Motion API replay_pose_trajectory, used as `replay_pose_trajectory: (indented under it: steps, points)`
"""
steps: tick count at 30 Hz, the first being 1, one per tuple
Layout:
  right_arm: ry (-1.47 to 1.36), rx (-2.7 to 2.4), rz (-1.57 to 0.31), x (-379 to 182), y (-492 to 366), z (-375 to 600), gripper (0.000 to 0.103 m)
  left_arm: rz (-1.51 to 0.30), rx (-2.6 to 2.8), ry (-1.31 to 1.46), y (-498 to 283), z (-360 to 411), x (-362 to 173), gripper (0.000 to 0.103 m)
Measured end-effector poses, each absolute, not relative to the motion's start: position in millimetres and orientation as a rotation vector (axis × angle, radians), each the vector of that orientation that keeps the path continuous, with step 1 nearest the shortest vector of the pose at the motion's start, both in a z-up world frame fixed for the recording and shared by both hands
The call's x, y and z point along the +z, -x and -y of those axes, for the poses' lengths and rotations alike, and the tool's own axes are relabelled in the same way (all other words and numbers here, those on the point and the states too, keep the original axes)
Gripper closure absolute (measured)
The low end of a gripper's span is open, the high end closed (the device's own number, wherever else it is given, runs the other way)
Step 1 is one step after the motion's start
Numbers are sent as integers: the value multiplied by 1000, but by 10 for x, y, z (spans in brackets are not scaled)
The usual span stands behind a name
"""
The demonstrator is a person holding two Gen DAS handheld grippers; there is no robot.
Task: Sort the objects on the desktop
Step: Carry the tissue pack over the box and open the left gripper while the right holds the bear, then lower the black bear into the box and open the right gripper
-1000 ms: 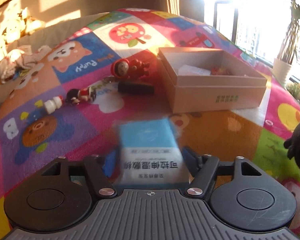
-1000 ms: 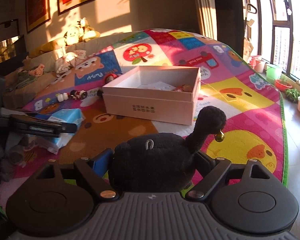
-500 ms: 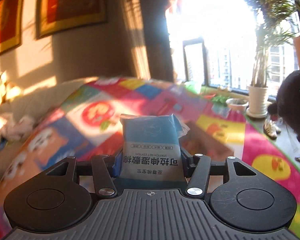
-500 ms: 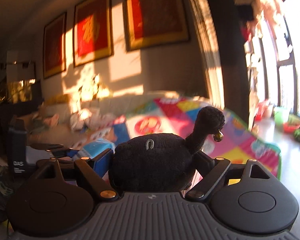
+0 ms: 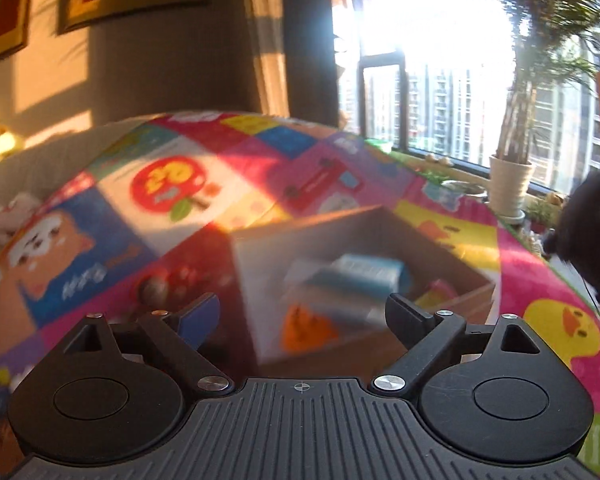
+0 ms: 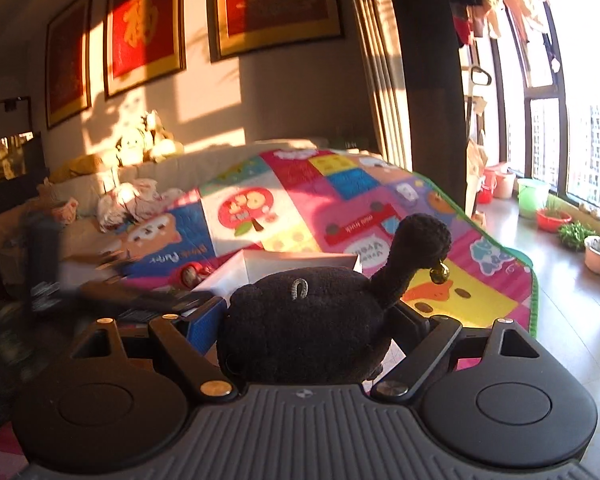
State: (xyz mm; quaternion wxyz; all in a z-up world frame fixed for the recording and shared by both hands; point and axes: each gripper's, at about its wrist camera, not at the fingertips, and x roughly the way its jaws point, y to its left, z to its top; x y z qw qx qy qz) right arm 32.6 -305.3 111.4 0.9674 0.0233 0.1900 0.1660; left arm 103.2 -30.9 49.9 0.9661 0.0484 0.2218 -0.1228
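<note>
Left gripper jaws are opening wide with nothing between them; a blurred blue packet lies in the cardboard box just beyond, at twelve o'clock. Right gripper is clamped on a black plush duck, its head toward two o'clock, the box behind it.

You are seeing one open box, one black plush duck, one blue packet, three framed pictures.
</note>
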Motion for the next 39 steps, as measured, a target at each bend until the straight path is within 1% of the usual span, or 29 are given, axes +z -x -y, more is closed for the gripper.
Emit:
replay_pose_trajectory:
  steps: [5,9,10,11,13,16,18,20,22,23,25,28,32,34,35,37,39]
  points:
    - [-57,388,-412,1198,-834,2740,17,-517,-170,-12,-781,-147,316,8]
    - [-143,446,-412,1394,-1419,2394,17,-530,-139,45,-661,-352,289,7]
    - [-177,461,-401,1422,-1558,2321,17,-533,-137,57,-659,-382,291,7]
    - [-195,463,-397,1436,-1688,2247,13,-534,-133,68,-630,-419,296,7]
    - [-192,456,-445,1399,-1955,2080,8,-533,-123,94,-575,-518,294,6]
    - [-173,433,-550,1223,-2111,1937,8,-538,-100,164,-484,-683,272,4]
    - [-106,405,-582,1087,-2014,1894,15,-543,-87,222,-497,-786,231,4]
    - [-6,386,-621,961,-1891,1845,37,-546,-87,261,-527,-825,198,4]
    - [56,374,-690,846,-1827,1813,47,-546,-106,276,-524,-820,175,4]
    - [61,378,-728,796,-1804,1815,49,-548,-115,278,-522,-812,162,4]
    - [45,380,-791,673,-1807,1818,50,-550,-120,273,-513,-798,141,3]
    - [31,350,-814,542,-1923,1746,50,-545,-110,271,-490,-800,144,3]
    - [12,358,-841,590,-2010,1651,46,-532,-89,287,-462,-845,148,3]
    - [59,398,-782,749,-1920,1583,45,-535,-86,302,-477,-866,136,3]
    - [88,402,-742,833,-1875,1552,41,-540,-89,309,-490,-871,126,3]
    - [116,397,-668,986,-1866,1494,40,-550,-99,316,-510,-867,109,3]
    - [104,389,-639,1082,-1984,1404,40,-551,-107,308,-510,-848,106,3]
